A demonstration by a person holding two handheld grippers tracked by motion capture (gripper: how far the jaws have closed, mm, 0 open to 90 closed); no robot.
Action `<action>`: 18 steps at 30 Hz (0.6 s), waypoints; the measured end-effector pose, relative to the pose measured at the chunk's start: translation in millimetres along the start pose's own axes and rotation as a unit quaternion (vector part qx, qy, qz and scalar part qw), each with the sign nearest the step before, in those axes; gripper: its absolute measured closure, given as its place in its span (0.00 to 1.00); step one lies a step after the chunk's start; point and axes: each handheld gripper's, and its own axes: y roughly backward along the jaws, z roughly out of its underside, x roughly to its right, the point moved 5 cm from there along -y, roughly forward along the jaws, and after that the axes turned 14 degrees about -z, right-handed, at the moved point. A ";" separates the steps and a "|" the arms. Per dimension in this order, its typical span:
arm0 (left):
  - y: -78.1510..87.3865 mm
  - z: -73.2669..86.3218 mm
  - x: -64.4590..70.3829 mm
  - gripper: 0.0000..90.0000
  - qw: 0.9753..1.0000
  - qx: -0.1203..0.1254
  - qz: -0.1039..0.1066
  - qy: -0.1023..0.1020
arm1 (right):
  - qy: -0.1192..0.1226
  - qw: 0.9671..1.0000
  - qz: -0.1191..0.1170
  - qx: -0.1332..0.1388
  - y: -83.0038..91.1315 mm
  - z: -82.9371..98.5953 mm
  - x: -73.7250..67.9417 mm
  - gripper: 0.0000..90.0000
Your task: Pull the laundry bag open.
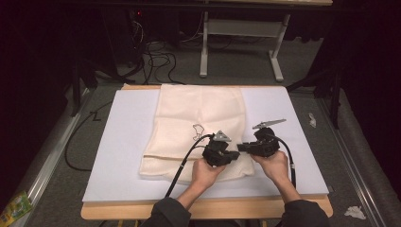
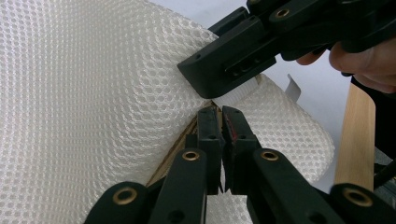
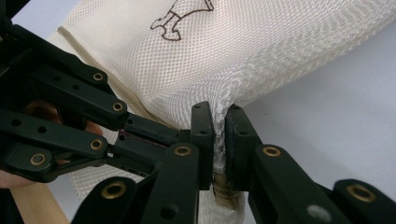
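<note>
Two grippers meet at the near right corner of a cream mesh bag [image 1: 198,127] that lies flat on a white sheet [image 1: 127,142] covering the wooden table [image 1: 208,210]. The bag sits in the middle of the sheet, and a small dark outline drawing [image 1: 198,129] is printed on it, a little beyond the grippers.

The left gripper [image 1: 226,155] is held by the person's left hand [image 1: 204,172], and its black cable [image 1: 182,169] runs back toward the table edge. In the left gripper view its jaws stand almost closed, with only a thin slit between them, right at the edge of the mesh [image 2: 93,102]; I cannot tell with certainty if fabric is caught between them. Just above them in that view, the jaw of the other gripper [image 2: 224,70] presses on the same corner.

The right gripper [image 1: 243,147] is held by the right hand [image 1: 274,165]. In the right gripper view its jaws are clenched on a bunched fold of the bag [image 3: 261,51], and the mesh rises from between them in tight pleats. The left gripper [image 3: 154,135] comes in from the left of that view, and its tip touches the right gripper's jaw.

A grey three-cornered plate [image 1: 268,124] stands above the right gripper. Beyond the table, the legs of a white stand [image 1: 241,42] and some cables [image 1: 158,59] are on the grey floor.
</note>
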 end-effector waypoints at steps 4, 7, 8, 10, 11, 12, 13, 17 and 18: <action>1.0 0.4 -0.6 0.97 1.000 -0.004 -0.001 0.001 | 0.001 1.000 0.000 -0.004 -0.5 0.2 -0.5 0.96; 1.8 0.4 -1.5 0.97 1.000 -0.009 -0.001 0.003 | 0.003 1.000 0.000 -0.006 -0.2 0.0 -0.7 0.96; 1.9 0.5 -1.8 0.97 1.000 -0.010 -0.001 0.004 | 0.004 1.000 -0.001 -0.005 -0.4 -0.1 -0.6 0.96; 2.5 0.7 -2.1 0.97 1.000 -0.013 -0.002 0.005 | 0.006 1.000 -0.001 -0.006 -0.8 0.0 -0.8 0.96; 2.8 0.7 -2.3 0.97 1.000 -0.014 -0.002 0.005 | 0.006 1.000 -0.002 -0.006 -0.9 -0.1 -0.8 0.96; 3.1 0.7 -2.4 0.97 1.000 -0.014 -0.002 0.006 | 0.006 1.000 -0.002 -0.006 -0.9 -0.1 -0.8 0.96; 3.3 0.7 -2.6 0.97 1.000 -0.015 -0.003 0.005 | 0.006 1.000 -0.002 -0.006 -1.0 -0.2 -0.9 0.96; 4.4 0.7 -3.2 0.97 1.000 -0.016 -0.005 0.005 | 0.006 1.000 -0.004 -0.005 -1.3 -0.6 -1.6 0.96; 4.6 0.8 -3.4 0.97 1.000 -0.016 -0.005 0.004 | 0.006 1.000 -0.004 -0.005 -1.6 -0.7 -1.7 0.96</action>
